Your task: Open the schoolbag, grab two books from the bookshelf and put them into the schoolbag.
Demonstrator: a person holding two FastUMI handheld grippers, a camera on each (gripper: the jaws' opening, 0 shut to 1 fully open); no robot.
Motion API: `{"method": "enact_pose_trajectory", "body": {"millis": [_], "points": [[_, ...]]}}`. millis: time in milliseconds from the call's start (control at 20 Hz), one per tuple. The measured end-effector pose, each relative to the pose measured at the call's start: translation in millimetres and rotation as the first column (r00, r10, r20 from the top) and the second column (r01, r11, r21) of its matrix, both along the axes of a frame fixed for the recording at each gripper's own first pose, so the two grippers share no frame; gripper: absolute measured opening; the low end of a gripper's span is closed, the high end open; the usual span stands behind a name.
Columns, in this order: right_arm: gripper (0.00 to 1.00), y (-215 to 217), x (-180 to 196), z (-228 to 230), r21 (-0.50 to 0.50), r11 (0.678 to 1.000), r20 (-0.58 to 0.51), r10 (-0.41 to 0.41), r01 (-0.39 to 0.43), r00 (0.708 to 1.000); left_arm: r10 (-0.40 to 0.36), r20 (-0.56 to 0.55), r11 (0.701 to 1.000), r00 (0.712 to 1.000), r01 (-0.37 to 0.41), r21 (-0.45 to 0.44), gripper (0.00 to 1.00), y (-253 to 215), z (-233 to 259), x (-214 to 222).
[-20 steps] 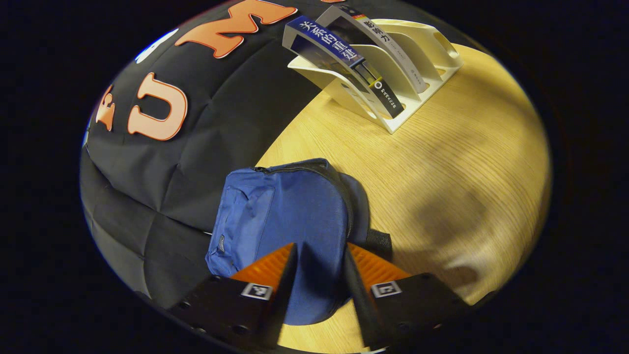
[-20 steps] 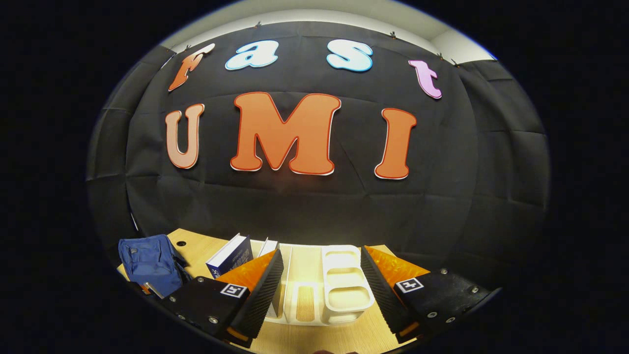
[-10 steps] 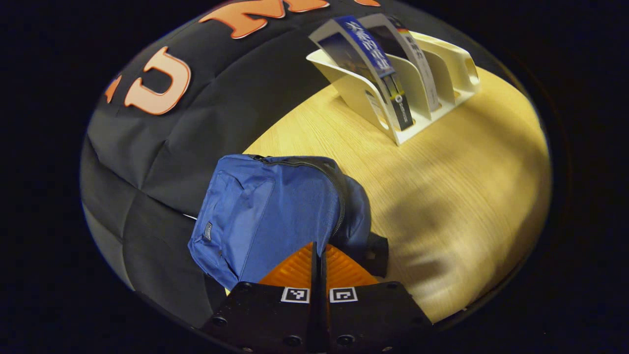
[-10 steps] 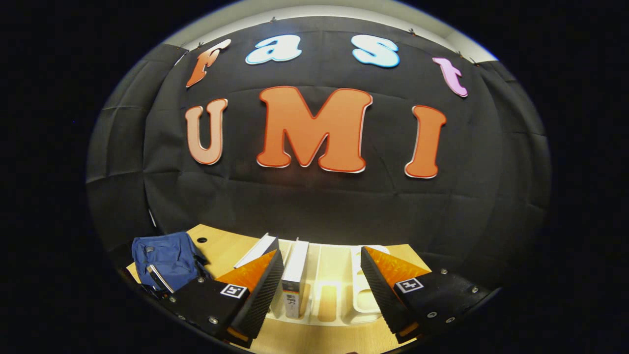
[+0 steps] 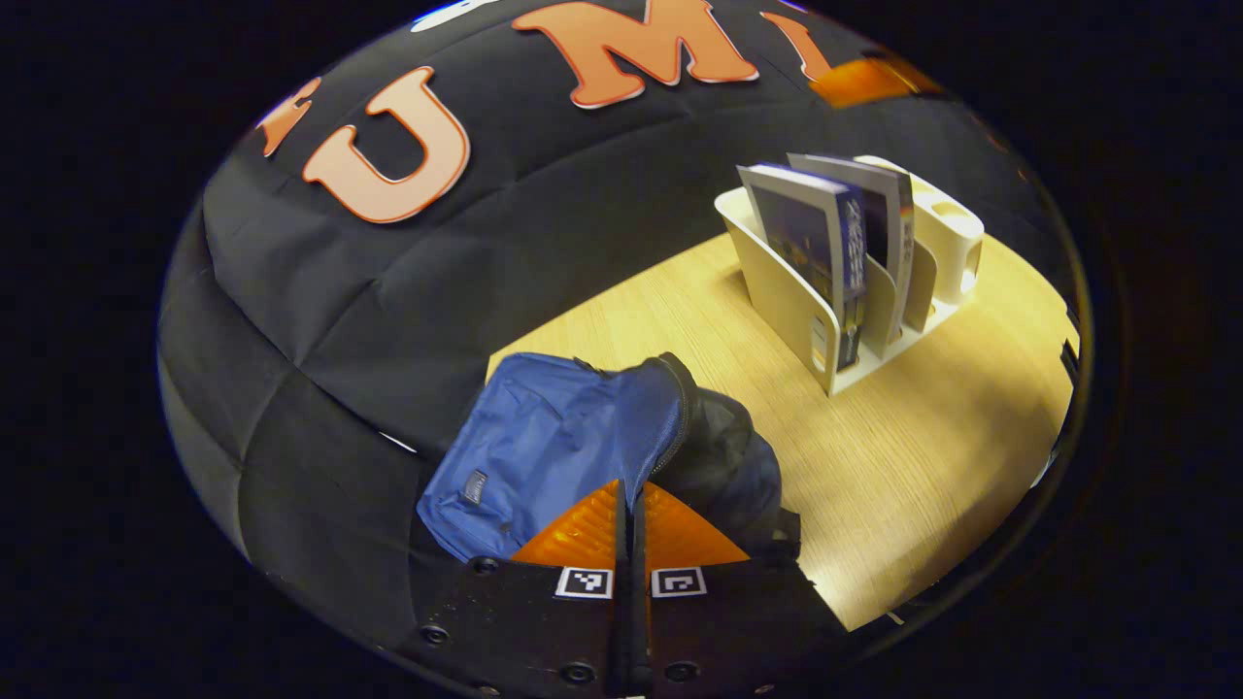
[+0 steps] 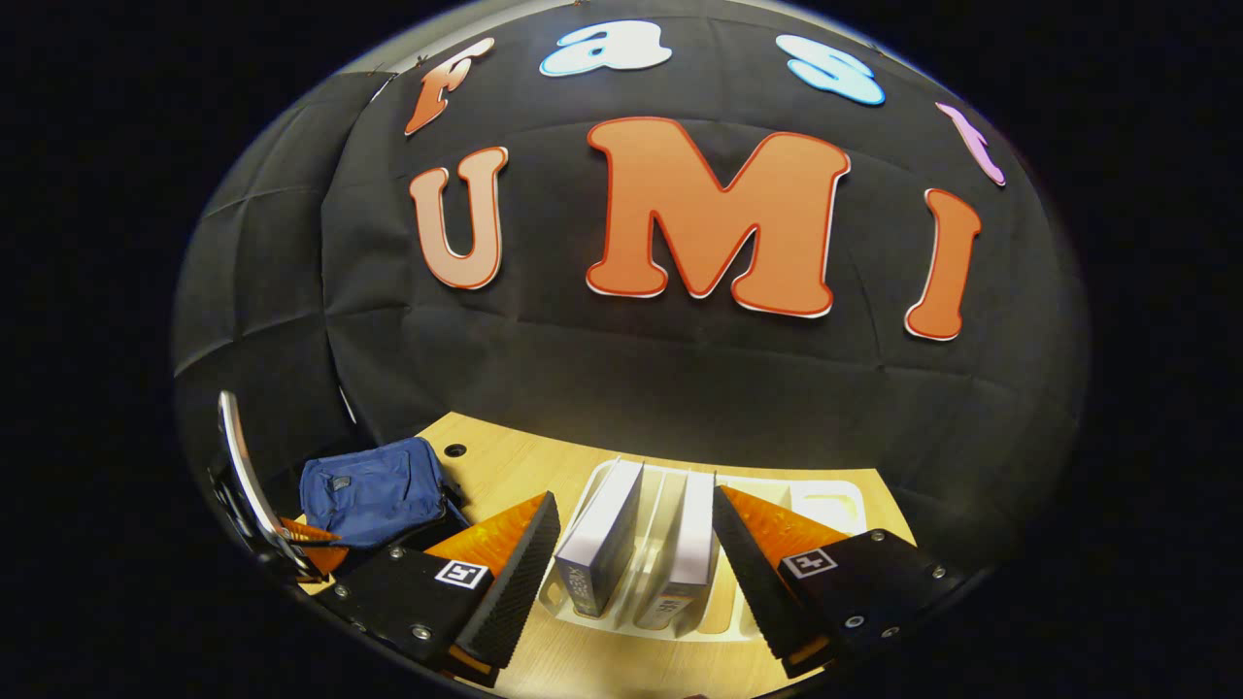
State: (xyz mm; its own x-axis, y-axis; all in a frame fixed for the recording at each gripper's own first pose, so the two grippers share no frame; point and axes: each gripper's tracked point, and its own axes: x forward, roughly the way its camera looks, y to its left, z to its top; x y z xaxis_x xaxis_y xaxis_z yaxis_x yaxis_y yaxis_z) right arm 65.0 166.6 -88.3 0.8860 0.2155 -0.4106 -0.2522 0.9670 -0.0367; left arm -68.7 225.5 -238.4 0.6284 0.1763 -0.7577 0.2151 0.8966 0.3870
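Note:
The blue schoolbag (image 5: 544, 447) lies on the wooden table in the left gripper view, its zipped edge pulled up and a dark inside (image 5: 728, 466) showing. My left gripper (image 5: 631, 500) is shut on that edge of the bag. A white bookshelf rack (image 5: 777, 291) holds a blue book (image 5: 811, 228) and a grey book (image 5: 889, 218), both upright. In the right gripper view my right gripper (image 6: 636, 573) stands open just in front of the two books (image 6: 607, 539) (image 6: 685, 544), which show between its fingers without touching them. The schoolbag (image 6: 374, 490) lies far left.
The rack's empty slots (image 6: 825, 500) lie to the right of the books. Bare wooden table (image 5: 923, 437) stretches between bag and rack, with a small hole (image 6: 454, 450) near the bag. The black cloth wall stands close behind everything.
My left gripper, open a second ago, shut on the bag's edge and lifted it, baring the dark inside. My right gripper moved left until both books stand between its open fingers.

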Motion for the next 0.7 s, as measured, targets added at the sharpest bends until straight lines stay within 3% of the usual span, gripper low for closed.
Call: {"method": "enact_pose_trajectory", "body": {"millis": [350,700], "points": [[0.94,26,23,-36,-0.052,0.999,-0.165,-0.018,0.010,0.986,0.046,0.095,0.994,0.994,-0.036,-0.105,0.00,56,58,46],[0.94,31,33,-71,-0.072,0.996,-0.333,-0.076,0.056,0.940,0.089,0.123,0.972,0.988,-0.059,-0.227,0.01,85,69,65]]}}
